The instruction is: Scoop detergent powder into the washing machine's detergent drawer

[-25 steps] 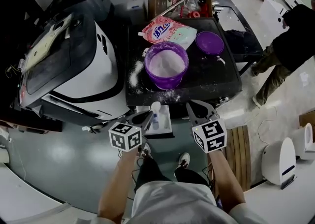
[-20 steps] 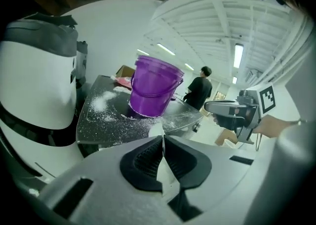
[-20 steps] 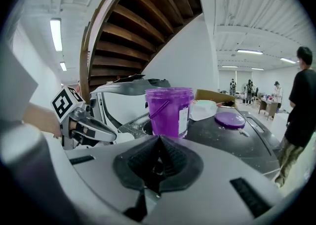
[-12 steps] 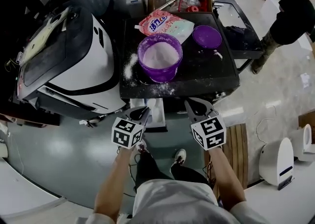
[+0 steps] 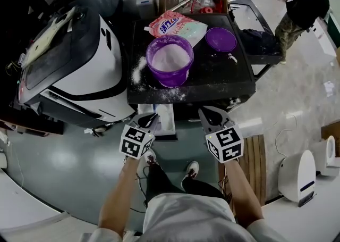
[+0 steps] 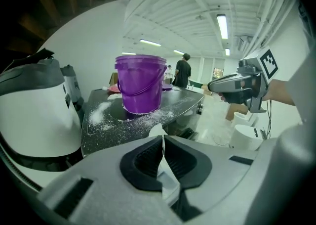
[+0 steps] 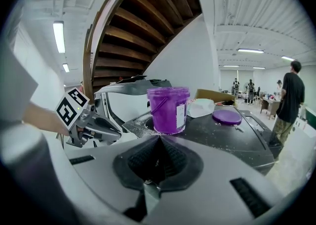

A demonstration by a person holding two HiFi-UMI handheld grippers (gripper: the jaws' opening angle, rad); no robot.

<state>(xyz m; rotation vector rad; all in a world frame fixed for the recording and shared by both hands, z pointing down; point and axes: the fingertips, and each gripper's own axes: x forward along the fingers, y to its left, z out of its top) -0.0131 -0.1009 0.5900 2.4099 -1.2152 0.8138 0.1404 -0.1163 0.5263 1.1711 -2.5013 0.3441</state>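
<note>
I count two grippers, one purple bucket (image 5: 169,63), one purple lid (image 5: 221,39), one detergent bag (image 5: 175,25) and one detergent drawer (image 5: 166,125). The bucket stands open on the washing machine's black top (image 5: 212,78), filled with white powder, and loose grains lie scattered round its base. The drawer juts out of the machine's front just below, beside my left gripper (image 6: 163,142), whose jaws pinch a white scoop (image 6: 156,131). My right gripper (image 7: 157,145) is closed on nothing.
</note>
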